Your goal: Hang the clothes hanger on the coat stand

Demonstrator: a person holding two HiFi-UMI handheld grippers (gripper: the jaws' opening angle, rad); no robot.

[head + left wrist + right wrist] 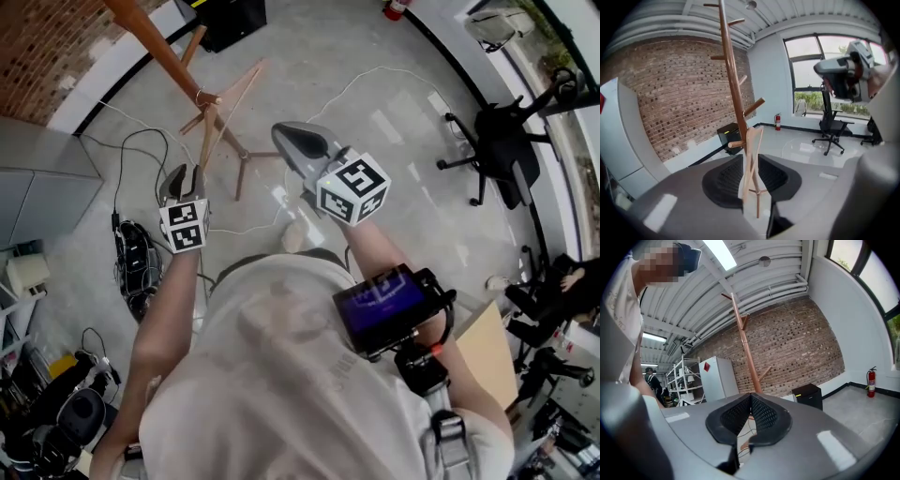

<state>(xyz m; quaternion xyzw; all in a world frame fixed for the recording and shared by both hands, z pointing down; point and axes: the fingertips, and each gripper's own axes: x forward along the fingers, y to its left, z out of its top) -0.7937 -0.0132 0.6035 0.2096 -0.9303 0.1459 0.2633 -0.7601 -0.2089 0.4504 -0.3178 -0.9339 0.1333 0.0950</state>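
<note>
Gripping the clothes hanger [749,157] beside the coat stand [733,84], left claw [186,172] angled downward; right claw [751,399] level, jaws together.

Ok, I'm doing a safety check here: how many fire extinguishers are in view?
1. The red fire extinguisher stands at the foot of the white wall, left of the window. Others may be hidden.

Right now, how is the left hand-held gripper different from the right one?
The left hand-held gripper is clamped on a wooden clothes hanger; the right hand-held gripper is shut with nothing in it. The left hand-held gripper is up close to the coat stand, while the right hand-held gripper is farther back from it. Both are grey, and both face the coat stand.
</note>
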